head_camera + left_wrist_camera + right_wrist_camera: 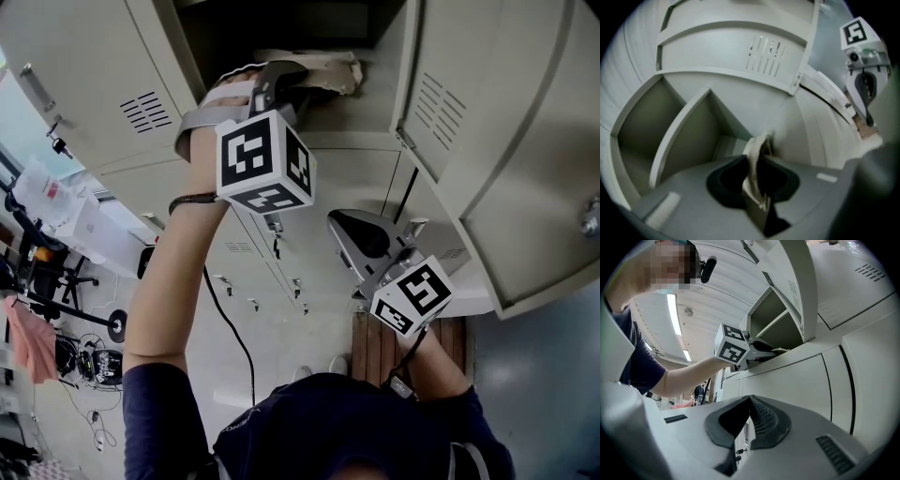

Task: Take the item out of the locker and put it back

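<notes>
left gripper (286, 84) reaches into open locker compartment (370, 112). jaws parted slightly. crumpled beige item (330, 70) stands in gap, not visibly pinched (looks loose, my reading). item rests on compartment floor near front lip, extending past jaw tips, deeper inward. right gripper (364, 242) closed, empty, well below compartment. left hand far nearer, so next move likely its own: straight pull-back out of compartment.

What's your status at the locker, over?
Left gripper open, beige item between its jaws, inside locker. Right gripper shut, empty. Nothing in the way.
</notes>
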Tool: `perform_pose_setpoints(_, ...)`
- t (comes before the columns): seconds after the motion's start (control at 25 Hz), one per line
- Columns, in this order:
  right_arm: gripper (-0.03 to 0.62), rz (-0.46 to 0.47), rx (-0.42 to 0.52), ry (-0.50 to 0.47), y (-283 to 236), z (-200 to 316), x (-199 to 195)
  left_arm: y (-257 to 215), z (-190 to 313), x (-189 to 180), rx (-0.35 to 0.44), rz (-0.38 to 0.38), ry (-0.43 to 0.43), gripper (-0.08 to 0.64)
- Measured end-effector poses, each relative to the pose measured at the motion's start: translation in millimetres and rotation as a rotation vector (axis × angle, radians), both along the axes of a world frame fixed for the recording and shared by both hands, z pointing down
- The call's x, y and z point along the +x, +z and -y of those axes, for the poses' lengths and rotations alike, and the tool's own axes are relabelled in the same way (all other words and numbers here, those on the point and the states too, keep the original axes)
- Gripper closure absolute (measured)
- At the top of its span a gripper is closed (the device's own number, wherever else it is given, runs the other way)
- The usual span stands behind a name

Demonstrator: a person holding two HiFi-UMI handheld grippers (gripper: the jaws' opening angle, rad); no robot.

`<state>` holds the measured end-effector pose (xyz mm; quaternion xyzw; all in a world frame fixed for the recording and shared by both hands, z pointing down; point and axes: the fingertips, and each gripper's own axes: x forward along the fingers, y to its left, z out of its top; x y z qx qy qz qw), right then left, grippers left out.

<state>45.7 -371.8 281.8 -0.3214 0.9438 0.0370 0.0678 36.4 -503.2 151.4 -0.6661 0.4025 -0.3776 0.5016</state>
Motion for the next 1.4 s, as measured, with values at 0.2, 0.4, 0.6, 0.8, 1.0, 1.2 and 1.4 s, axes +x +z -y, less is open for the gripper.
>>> perform_pose_setpoints(0.2, 0.588, 0.003, -0.005, 0.010, 1.1, -1.8, 1.6, 6.0, -2.4, 0.1, -0.061, -0.004, 0.010, 0.483)
perform_pose_setpoints(0.4, 0.588, 0.001, -0.010, 0.020, 3.3, -3.9, 0.4, 13.4, -8.5, 0.1, -0.115, -0.017, 0.030, 0.459)
perform_pose_setpoints(0.6, 0.588, 0.003, -0.015, 0.029, 5.2, -7.0, -1.5, 12.3, -16.4, 0.1, -0.140, -0.053, 0.060, 0.432)
perform_pose_setpoints(0.8, 0.588, -0.001, -0.018, 0.041, 6.2, -11.8, -3.9, 4.4, -31.3, -0.7, -0.123, -0.082, 0.085, 0.428)
perform_pose_setpoints(1.0, 0.588, -0.004, -0.012, 0.062, 3.4, -17.7, -6.0, -6.3, -55.3, -4.0, -0.092, -0.161, 0.138, 0.430)
perform_pose_setpoints(1.2, 0.588, -0.011, -0.005, 0.089, -0.5, -26.2, -9.6, -2.9, -83.3, -18.3, -0.123, -0.298, 0.205, 0.434)
perform_pose_setpoints(1.4, 0.588, -0.026, -0.005, 0.118, -0.3, -36.3, -19.0, 13.3, -109.3, -45.2, -0.143, -0.432, 0.247, 0.469)
